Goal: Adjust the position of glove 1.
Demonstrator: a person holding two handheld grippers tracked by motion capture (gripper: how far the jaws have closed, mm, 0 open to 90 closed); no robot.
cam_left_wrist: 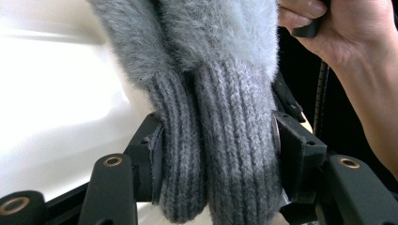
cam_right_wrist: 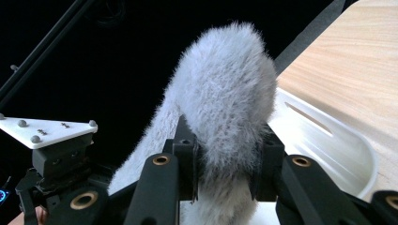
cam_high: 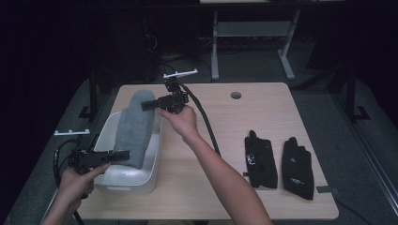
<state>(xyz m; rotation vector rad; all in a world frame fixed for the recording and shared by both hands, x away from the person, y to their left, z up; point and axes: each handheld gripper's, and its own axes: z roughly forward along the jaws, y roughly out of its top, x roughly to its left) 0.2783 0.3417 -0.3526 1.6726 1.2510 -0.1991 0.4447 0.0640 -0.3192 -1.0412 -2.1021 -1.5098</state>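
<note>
A pair of grey fuzzy mittens (cam_high: 134, 123) stretches lengthwise over a white plastic bin (cam_high: 155, 157) at the table's left. My left gripper (cam_high: 123, 155) is shut on the near end, its pads pressing two ribbed cuffs (cam_left_wrist: 220, 154) side by side. My right gripper (cam_high: 149, 105) is shut on the far, fluffy end (cam_right_wrist: 227, 93), the pads sunk into the fur. In the left gripper view the mittens hang in front of the bin's white inside wall (cam_left_wrist: 56, 93). The right gripper view has the bin's rim (cam_right_wrist: 328, 136) below and to the right of the fur.
Two black gloves (cam_high: 260, 159) (cam_high: 297, 168) lie flat on the right part of the wooden table (cam_high: 263, 112). A round cable hole (cam_high: 236, 95) sits near the far edge. The right gripper's cable (cam_high: 206, 124) runs across the table beside the forearm.
</note>
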